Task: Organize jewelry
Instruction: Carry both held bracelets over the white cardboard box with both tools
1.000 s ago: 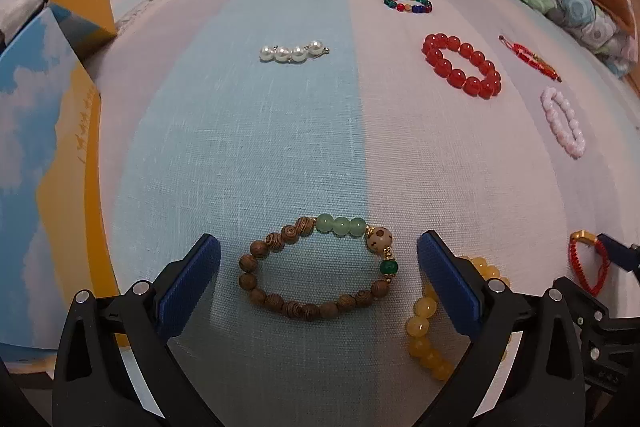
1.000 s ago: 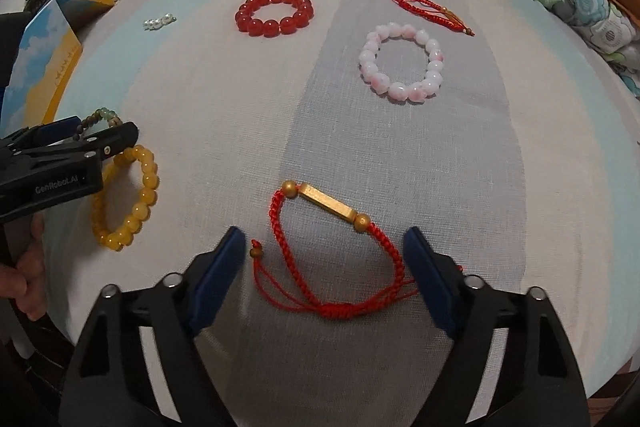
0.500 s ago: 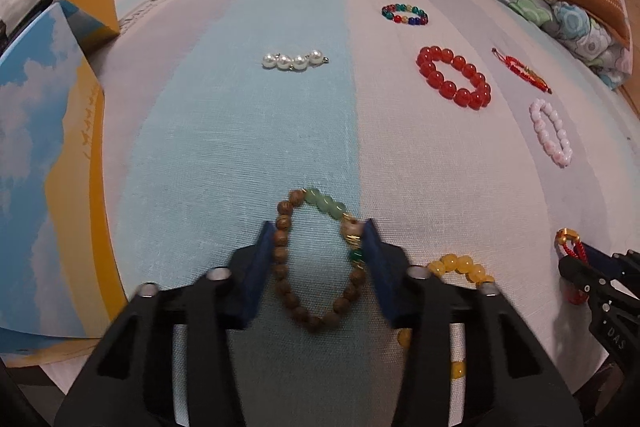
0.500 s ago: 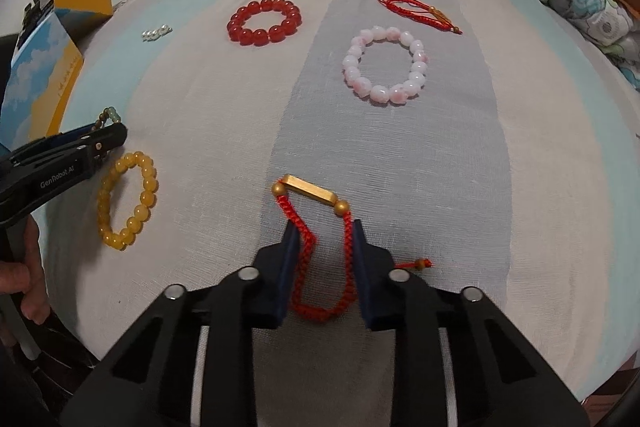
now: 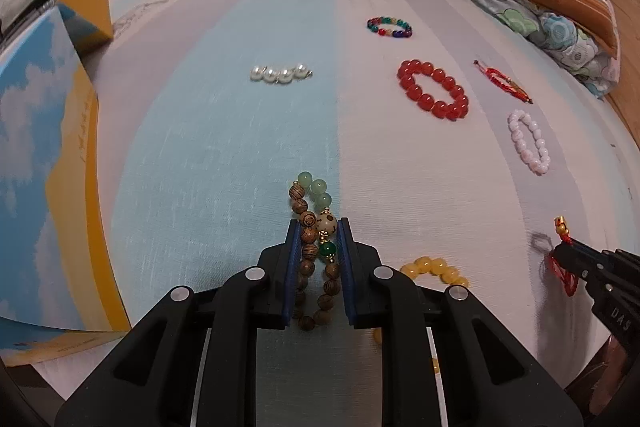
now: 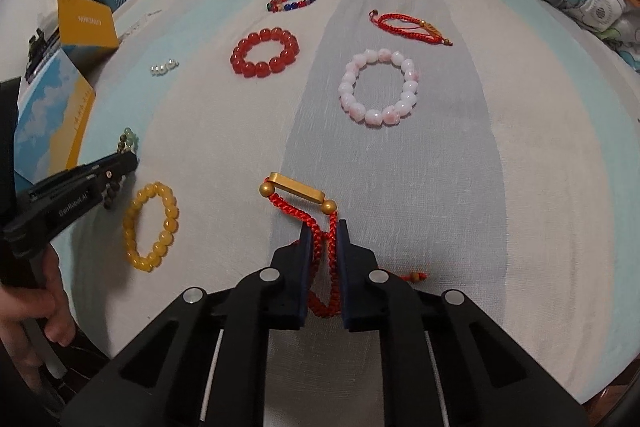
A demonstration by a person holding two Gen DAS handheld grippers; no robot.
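wooden bracelet (image 5: 311,251) squeezed in left gripper (image 5: 318,229), red cord bracelet (image 6: 320,247) in right gripper (image 6: 324,229), lower loops hidden

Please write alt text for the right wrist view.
The right gripper, its jaws just closed, pinches a red braided cord bracelet with a gold bar on a striped cloth; five other bracelets lie beyond.

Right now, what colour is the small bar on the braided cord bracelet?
Gold, on the red braided cord bracelet; clearest in the right wrist view.
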